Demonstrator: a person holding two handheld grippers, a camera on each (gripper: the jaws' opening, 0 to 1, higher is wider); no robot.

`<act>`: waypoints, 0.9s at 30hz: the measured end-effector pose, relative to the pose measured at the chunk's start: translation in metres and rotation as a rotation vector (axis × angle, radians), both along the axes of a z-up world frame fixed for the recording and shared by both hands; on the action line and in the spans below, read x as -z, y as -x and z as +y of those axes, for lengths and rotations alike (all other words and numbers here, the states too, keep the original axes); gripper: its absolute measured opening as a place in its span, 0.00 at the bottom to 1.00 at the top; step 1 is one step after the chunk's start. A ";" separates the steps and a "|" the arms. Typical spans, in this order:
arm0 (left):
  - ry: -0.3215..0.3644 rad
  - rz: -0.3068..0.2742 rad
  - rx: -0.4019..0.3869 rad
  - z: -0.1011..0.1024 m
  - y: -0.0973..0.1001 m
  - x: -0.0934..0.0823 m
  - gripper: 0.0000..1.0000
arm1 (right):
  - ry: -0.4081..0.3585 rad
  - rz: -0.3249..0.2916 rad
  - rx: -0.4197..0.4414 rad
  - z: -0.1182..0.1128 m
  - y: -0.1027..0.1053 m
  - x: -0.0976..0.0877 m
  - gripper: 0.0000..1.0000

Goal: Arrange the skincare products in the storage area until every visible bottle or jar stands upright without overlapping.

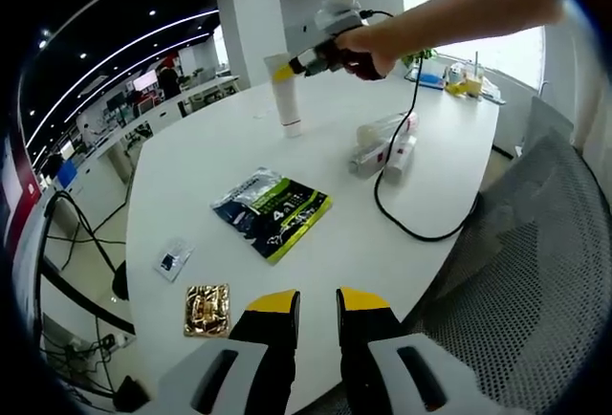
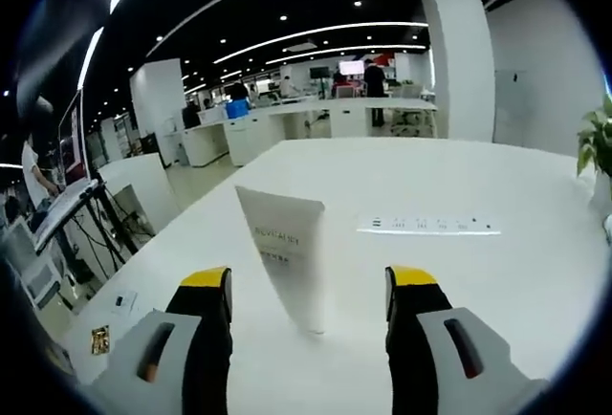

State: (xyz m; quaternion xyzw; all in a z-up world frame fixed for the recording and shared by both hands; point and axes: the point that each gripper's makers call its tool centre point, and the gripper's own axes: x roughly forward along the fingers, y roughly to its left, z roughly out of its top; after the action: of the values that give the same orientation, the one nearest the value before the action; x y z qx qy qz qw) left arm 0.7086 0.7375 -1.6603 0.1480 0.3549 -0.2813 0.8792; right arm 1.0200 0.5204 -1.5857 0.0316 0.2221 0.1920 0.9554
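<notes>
A white skincare tube [image 2: 287, 257] stands upright on its cap on the white table [image 2: 497, 281], between the wide-open jaws of my right gripper [image 2: 308, 286]; neither jaw touches it. From the left gripper view the same tube [image 1: 287, 109] stands at the far side, with a hand holding the right gripper [image 1: 284, 72] at its top. To the tube's right, several bottles and tubes [image 1: 382, 144] lie on their sides in a heap. My left gripper [image 1: 318, 302] hovers near the table's near edge, jaws a narrow gap apart, holding nothing.
A black-and-green pouch [image 1: 273, 212], a small sachet [image 1: 173, 258] and a gold packet [image 1: 207, 309] lie flat on the table [image 1: 191, 166]. A black cable [image 1: 411, 214] trails across it. A mesh chair [image 1: 535, 262] stands at the right. A socket strip [image 2: 427, 225] is set into the tabletop.
</notes>
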 end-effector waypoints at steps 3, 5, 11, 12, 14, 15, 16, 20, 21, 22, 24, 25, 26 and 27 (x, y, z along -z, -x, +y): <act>0.001 -0.006 0.002 0.000 0.000 -0.001 0.16 | -0.004 0.007 0.010 -0.005 0.009 -0.003 0.62; 0.001 -0.011 0.006 -0.001 0.000 -0.001 0.16 | -0.003 0.009 0.015 -0.007 0.018 -0.006 0.62; 0.000 -0.025 0.014 -0.003 0.001 -0.004 0.16 | 0.004 -0.005 0.020 -0.014 0.048 -0.025 0.59; -0.001 -0.028 0.018 -0.004 0.002 -0.005 0.16 | -0.008 -0.019 0.018 -0.013 0.053 -0.032 0.60; -0.005 -0.037 0.029 -0.005 0.003 -0.006 0.16 | -0.009 -0.034 0.019 -0.013 0.062 -0.038 0.59; -0.006 -0.038 0.031 -0.005 0.003 -0.006 0.16 | -0.010 -0.039 0.018 -0.012 0.066 -0.041 0.59; -0.006 -0.041 0.033 -0.005 0.004 -0.006 0.16 | -0.016 -0.047 0.016 -0.010 0.072 -0.044 0.59; -0.001 -0.053 0.041 -0.007 0.004 -0.008 0.16 | -0.017 -0.074 -0.009 0.000 0.098 -0.049 0.59; 0.002 -0.057 0.043 -0.008 0.004 -0.009 0.16 | -0.014 -0.073 -0.014 0.002 0.103 -0.048 0.59; 0.006 -0.060 0.046 -0.008 0.004 -0.010 0.16 | -0.013 -0.069 -0.020 0.004 0.112 -0.047 0.59; 0.009 -0.064 0.055 -0.010 0.005 -0.011 0.16 | -0.019 -0.066 -0.022 0.005 0.122 -0.047 0.59; 0.017 -0.057 0.067 -0.013 0.007 -0.010 0.16 | -0.035 -0.069 -0.022 0.006 0.131 -0.049 0.59; 0.022 -0.053 0.069 -0.013 0.007 -0.010 0.16 | -0.040 -0.073 -0.021 0.006 0.134 -0.050 0.58; 0.036 -0.043 0.073 -0.015 0.009 -0.010 0.16 | -0.047 -0.081 -0.014 0.005 0.139 -0.052 0.57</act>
State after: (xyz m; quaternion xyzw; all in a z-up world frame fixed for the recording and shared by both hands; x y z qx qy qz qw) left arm 0.7001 0.7227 -1.6503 0.1512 0.3251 -0.3161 0.8784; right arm 0.8815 0.5259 -1.5341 0.0447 0.1789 0.2048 0.9613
